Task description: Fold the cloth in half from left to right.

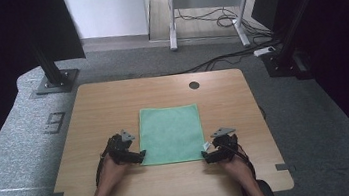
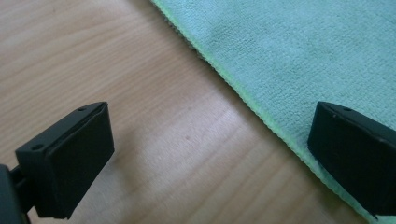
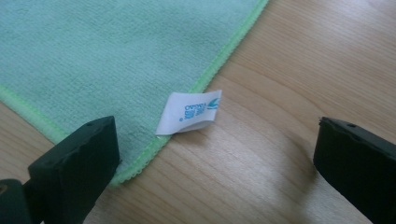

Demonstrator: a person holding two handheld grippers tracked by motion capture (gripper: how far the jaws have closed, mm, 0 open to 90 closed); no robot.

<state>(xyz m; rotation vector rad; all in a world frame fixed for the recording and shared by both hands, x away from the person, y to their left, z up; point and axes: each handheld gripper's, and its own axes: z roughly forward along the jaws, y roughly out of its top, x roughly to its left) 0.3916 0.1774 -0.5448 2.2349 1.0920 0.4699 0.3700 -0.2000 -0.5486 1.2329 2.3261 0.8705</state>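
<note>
At the near edge of the light wooden surface (image 1: 113,110), the left hand-held gripper (image 1: 142,156) sits at the near left corner of a green cloth (image 1: 172,133), jaws spread wide, one over wood and one over the cloth's hem. The right hand-held gripper (image 1: 205,157), jaws also spread, straddles the near right corner. There a small white tag (image 3: 189,112) curls off the hem; its blue print is too small to read. The cloth lies flat mid-surface. Beyond, a dark round grommet (image 1: 194,85), grey carpet (image 1: 12,148), black frame posts (image 1: 50,68) and a desk with tangled cables (image 1: 213,20), cut off at the top.
</note>
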